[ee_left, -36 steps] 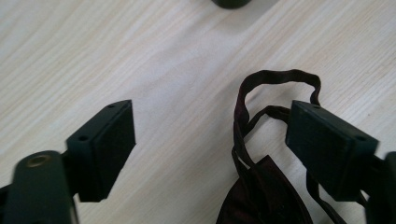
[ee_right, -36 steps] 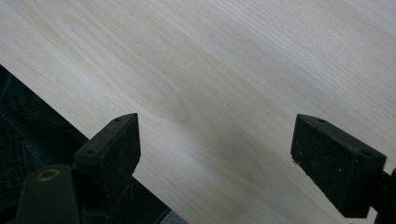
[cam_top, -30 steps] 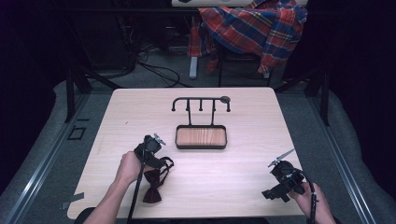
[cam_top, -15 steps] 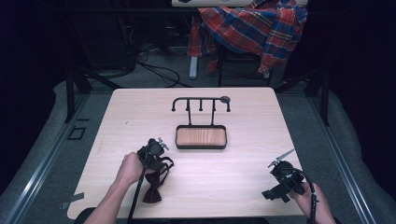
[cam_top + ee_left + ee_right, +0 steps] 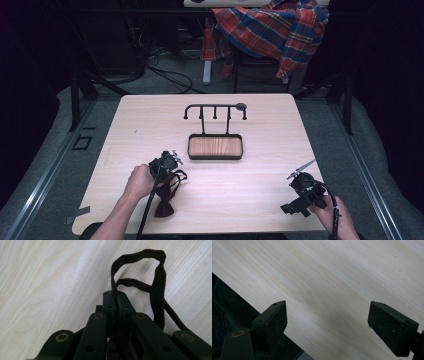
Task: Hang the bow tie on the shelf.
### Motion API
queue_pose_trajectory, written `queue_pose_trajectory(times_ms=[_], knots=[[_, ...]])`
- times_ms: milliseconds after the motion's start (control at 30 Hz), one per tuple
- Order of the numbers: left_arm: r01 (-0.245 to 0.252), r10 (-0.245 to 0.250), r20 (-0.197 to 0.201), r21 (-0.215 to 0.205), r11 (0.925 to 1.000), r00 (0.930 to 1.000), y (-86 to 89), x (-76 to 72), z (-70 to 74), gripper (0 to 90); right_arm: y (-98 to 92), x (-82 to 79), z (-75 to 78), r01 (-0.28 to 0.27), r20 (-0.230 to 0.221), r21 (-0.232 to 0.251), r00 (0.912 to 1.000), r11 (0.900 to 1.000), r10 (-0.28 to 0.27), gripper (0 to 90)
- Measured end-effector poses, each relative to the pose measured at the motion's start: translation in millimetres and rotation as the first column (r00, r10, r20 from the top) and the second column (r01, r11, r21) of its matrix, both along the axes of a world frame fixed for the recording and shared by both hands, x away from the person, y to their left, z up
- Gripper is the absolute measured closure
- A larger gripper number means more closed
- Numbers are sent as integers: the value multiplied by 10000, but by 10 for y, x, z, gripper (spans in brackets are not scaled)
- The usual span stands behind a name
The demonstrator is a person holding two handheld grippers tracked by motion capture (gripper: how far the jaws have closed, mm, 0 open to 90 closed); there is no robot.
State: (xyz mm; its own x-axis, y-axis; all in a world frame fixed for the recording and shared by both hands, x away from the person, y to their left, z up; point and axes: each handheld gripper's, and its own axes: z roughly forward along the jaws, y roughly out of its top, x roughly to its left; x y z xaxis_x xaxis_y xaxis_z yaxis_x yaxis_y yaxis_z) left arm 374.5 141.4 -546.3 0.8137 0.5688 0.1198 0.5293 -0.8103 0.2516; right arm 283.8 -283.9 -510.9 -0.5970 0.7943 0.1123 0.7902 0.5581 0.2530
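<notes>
At seven o'clock on the pale wood tabletop (image 5: 260, 200), seen from the high view: a dark maroon bow tie (image 5: 164, 205) lying flat near the front edge, its thin strap (image 5: 178, 176) looping up toward the centre. Left gripper (image 5: 164, 163), held in the left hand (image 5: 136, 182), sits directly over the strap; the left gripper view shows its fingers (image 5: 109, 305) pressed together with the strap (image 5: 152, 287) pinched between them, the free part of the loop arching above and beyond the tips, then trailing down the right side onto the tabletop (image 5: 50, 277). At twelve o'clock of centre: a black wire stand (image 5: 215, 111) with a row of short hooks and a round knob at its right end, rising from a shallow tray with a wooden floor (image 5: 215, 146); it stands well apart from both grippers, with bare board between. At five o'clock: right gripper (image 5: 302, 186) in the right hand (image 5: 334, 216), near the front right corner; the right gripper view shows its fingers (image 5: 274, 320) spread wide, holding nothing, over bare tabletop (image 5: 332, 282) and its edge. Beyond the far edge: a red plaid cloth (image 5: 270, 30) draped over a chair, and loose cables on the floor (image 5: 165, 80).
</notes>
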Motion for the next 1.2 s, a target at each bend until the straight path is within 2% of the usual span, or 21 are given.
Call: queue_pose_trajectory(times_ms=[133, 267, 667, 900, 1200], knots=[[32, -32, 1, 10, 10000, 10000, 2, -8, 13, 885, 0, -1, 1, 3, -30, -15, 10000, 10000, -3, 156], [-82, 81, 156, 19, 10000, 9998, 11, -17, 42, 886, 6, -7, -13, 149, 56, 172, 9999, 9997, -150, 156], [-525, 558, 617, -534, 9972, 9965, 100, -51, 203, 890, -2, -5, 3, 35, -52, 58, 10000, 10000, -34, 156], [-746, 824, 1005, -797, 9940, 9915, 141, -83, 287, 892, -1, -6, 3, 58, -57, 107, 10000, 9999, -57, 155], [-920, 1056, 1292, -1068, 9900, 9860, 200, -120, 386, 892, -2, -6, 3, 45, -55, 111, 10000, 9999, -45, 156]])
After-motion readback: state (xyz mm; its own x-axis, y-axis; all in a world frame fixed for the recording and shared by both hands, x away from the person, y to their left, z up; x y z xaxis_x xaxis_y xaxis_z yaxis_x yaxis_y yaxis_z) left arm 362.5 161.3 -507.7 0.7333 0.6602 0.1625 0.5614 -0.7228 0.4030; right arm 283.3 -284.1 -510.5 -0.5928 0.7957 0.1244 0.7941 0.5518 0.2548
